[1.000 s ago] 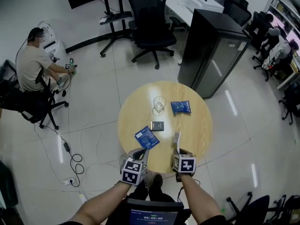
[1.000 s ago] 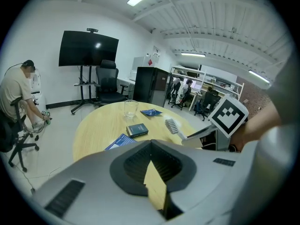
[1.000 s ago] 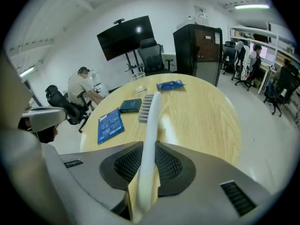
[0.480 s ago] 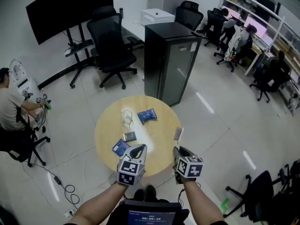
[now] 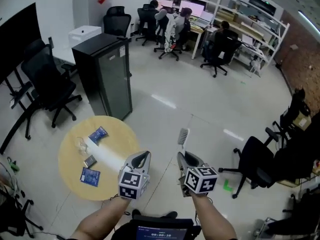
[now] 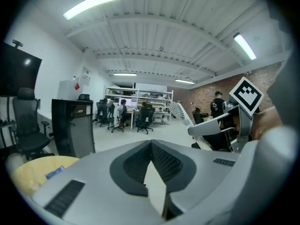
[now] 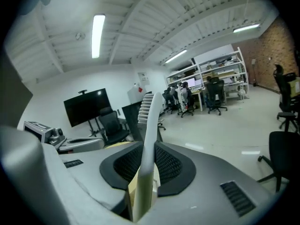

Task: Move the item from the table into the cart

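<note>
My right gripper (image 5: 181, 157) is shut on the handle of a white brush (image 5: 183, 135), which stands upright above the jaws. The right gripper view shows the brush (image 7: 147, 121) pinched between the black pads (image 7: 171, 163). Beside it on the left, my left gripper (image 5: 142, 157) is shut with nothing in it; in the left gripper view its pads (image 6: 161, 161) meet at the tips. Both grippers hang over bare floor, to the right of the round wooden table (image 5: 70, 179). On the table lie two blue packets (image 5: 98, 134) (image 5: 90, 176), a small dark box (image 5: 90, 161) and a clear glass (image 5: 81, 144).
A tall black cabinet (image 5: 105, 74) stands behind the table, with a black office chair (image 5: 47, 86) to its left. Another black chair (image 5: 257, 166) stands on the floor at the right. People sit at desks (image 5: 200, 24) along the far wall.
Both grippers have risen and swung right, off the table and over the floor. The brush has stayed in the right gripper. The table has slid to the left of the view.
</note>
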`<state>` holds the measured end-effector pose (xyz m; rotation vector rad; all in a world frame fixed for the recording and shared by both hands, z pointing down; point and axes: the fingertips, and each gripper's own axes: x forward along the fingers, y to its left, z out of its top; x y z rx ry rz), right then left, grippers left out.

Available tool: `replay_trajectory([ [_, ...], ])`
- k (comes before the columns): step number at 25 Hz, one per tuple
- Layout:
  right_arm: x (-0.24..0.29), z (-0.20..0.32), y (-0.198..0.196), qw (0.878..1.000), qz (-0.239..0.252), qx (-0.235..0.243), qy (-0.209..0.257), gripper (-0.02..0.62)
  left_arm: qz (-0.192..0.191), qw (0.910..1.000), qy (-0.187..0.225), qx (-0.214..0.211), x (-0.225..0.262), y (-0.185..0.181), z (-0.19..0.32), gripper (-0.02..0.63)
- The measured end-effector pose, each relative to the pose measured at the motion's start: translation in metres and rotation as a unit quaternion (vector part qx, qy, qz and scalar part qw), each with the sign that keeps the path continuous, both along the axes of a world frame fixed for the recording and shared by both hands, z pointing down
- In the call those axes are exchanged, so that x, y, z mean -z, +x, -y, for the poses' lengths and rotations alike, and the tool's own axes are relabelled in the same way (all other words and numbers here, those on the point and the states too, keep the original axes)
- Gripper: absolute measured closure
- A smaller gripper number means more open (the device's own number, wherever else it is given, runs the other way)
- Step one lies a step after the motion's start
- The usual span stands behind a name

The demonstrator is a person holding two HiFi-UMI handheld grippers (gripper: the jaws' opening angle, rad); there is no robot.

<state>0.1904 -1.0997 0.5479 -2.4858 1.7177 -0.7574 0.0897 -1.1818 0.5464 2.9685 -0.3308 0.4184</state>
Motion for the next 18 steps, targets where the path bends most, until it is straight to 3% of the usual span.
replay_trajectory([
  [6, 0.051, -0.231, 0.145, 0.993, -0.03, -0.111, 0.033, 0.514, -0.045, 0.9931, 0.021, -0.106, 0.051, 0.173, -0.202, 0.589],
  [10, 0.075, -0.411, 0.241, 0.98, -0.048, -0.188, 0.044, 0.514, -0.056, 0.9803, 0.021, -0.188, 0.068, 0.289, -0.37, 0.589],
  [14, 0.088, -0.605, 0.325, 0.959, -0.058, -0.273, 0.055, 0.514, -0.067, 0.958, 0.023, -0.278, 0.079, 0.392, -0.558, 0.589],
  [18, 0.083, -0.784, 0.383, 0.925, -0.064, -0.371, 0.052, 0.514, -0.075, 0.9189, 0.024, -0.386, 0.076, 0.476, -0.742, 0.589],
])
